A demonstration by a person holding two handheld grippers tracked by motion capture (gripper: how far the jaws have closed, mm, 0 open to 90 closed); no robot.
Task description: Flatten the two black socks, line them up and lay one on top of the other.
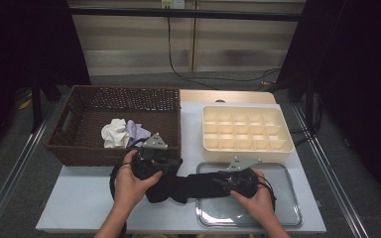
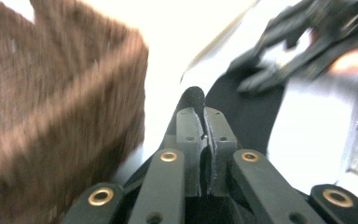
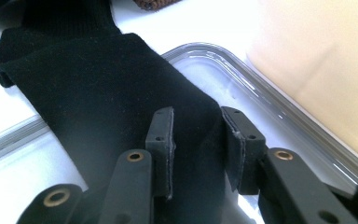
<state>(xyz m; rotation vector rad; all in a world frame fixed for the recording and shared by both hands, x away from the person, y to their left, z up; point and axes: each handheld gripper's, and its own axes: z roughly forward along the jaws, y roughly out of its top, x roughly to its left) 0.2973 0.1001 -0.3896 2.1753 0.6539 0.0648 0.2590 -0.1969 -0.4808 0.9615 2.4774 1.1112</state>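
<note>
Black sock (image 1: 188, 186) spans tray rim (image 1: 291, 186) — both grippers seemingly clamped.

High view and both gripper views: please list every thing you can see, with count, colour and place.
black sock: one, black, lying from the table onto the tray
wicker basket: one, brown, table's left
cloths: two, white and pale lilac, inside the basket
compartment box: one, cream, table's right
tray: one, clear, in front of the box
table: one, white top
left gripper: shut on the sock's end
right gripper: jaws astride the sock
hands: two, holding the grippers
</note>
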